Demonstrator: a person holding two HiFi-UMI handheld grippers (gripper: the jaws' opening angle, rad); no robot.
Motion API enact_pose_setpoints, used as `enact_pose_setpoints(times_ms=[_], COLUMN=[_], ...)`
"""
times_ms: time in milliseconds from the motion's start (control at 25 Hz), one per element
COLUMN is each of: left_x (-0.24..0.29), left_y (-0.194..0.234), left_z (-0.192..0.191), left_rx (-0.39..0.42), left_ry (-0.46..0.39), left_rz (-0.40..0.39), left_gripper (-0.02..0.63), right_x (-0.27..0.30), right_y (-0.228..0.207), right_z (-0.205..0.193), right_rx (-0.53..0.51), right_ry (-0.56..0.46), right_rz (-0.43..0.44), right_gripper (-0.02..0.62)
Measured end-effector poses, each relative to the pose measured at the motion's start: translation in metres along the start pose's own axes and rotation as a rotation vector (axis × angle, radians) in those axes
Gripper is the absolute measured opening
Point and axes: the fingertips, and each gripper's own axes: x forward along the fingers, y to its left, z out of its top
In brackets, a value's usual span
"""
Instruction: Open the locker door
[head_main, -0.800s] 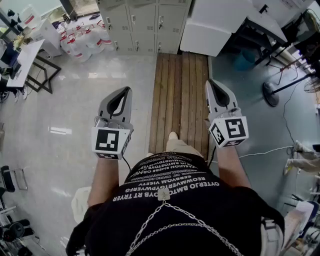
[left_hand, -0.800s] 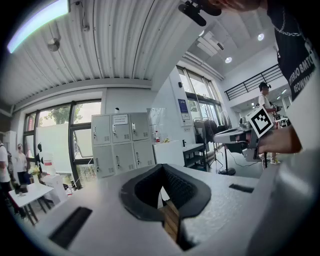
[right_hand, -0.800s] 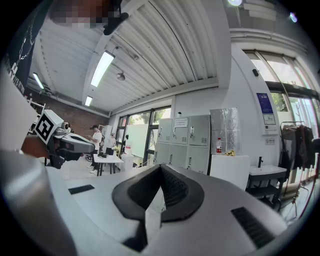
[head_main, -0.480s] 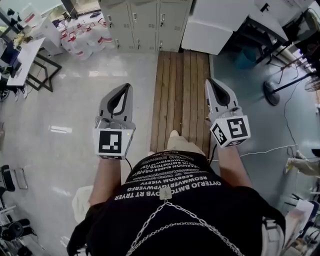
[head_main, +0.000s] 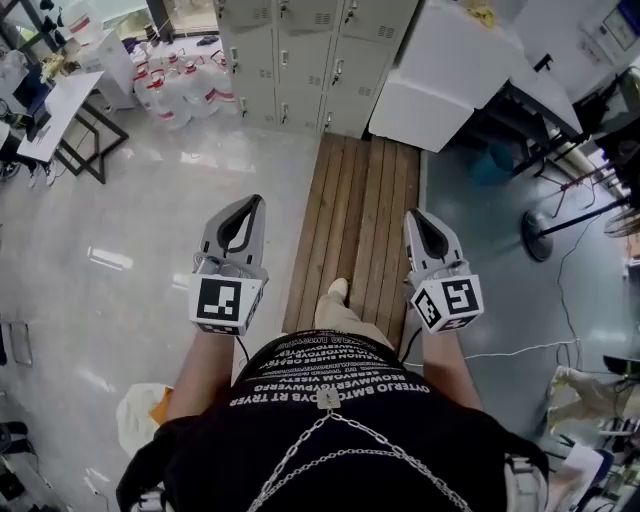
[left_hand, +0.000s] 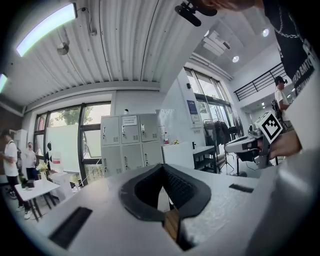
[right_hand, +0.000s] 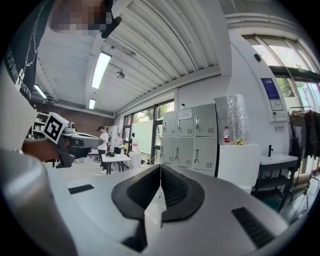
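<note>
The grey lockers (head_main: 300, 60) stand several steps ahead, doors closed, each with a small handle. In the left gripper view the lockers (left_hand: 130, 145) sit straight beyond the jaws, and in the right gripper view the lockers (right_hand: 192, 140) are a little right of them. My left gripper (head_main: 245, 206) and right gripper (head_main: 413, 220) are held side by side at waist height, pointing at the lockers and far from them. Both pairs of jaws meet at the tips with nothing between them, as the left gripper (left_hand: 162, 166) and right gripper (right_hand: 160, 166) show close up.
A wooden plank walkway (head_main: 360, 220) leads to the lockers under the person's foot. A white cabinet (head_main: 440, 80) stands right of them, water bottles (head_main: 185, 90) and a table (head_main: 50, 115) to the left. A fan stand (head_main: 545, 235) and cables lie on the right. People stand by a table (right_hand: 112, 142).
The head view has shifted forward and tilted, so more of the lockers shows. Both grippers sit slightly lower in the picture and stay shut, still side by side.
</note>
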Motion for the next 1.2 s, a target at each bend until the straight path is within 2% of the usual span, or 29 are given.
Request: enact_pose_setpoints(times_ms=[80,280,520,800,1040,1200], left_x=[0.023,0.085,0.156,0.193,0.211,0.221], left_y=[-0.005,-0.023,-0.025,-0.011,-0.016,-0.014], left_z=[0.002,0.012,0.008,0.016,0.010,0.007], left_rx=[0.007,0.039,0.047,0.021,0.003,-0.017], left_ry=[0.010,0.000,0.047,0.050,0.066,0.079], left_rz=[-0.010,-0.063,-0.062,0.059,0.082,0.106], left_gripper=[0.003,0.003,0.003,0.003,0.003,0.003], right_x=[0.012,0.044,0.092,0.117,0.130,0.140], right_y=[-0.020,-0.067,-0.109,-0.155,-0.176,-0.181], right_z=[-0.004,-0.015,-0.029,-0.028,-0.020,-0.027], right_rx=[0.016,0.028,0.069,0.076,0.062,0.072], right_ry=[0.001,0.008,0.047,0.064,0.055,0.086], right_rz=[0.007,0.034,0.143,0.219,0.243,0.279], right_gripper=[0.036,0.055,0.121,0.148,0.147,0.147])
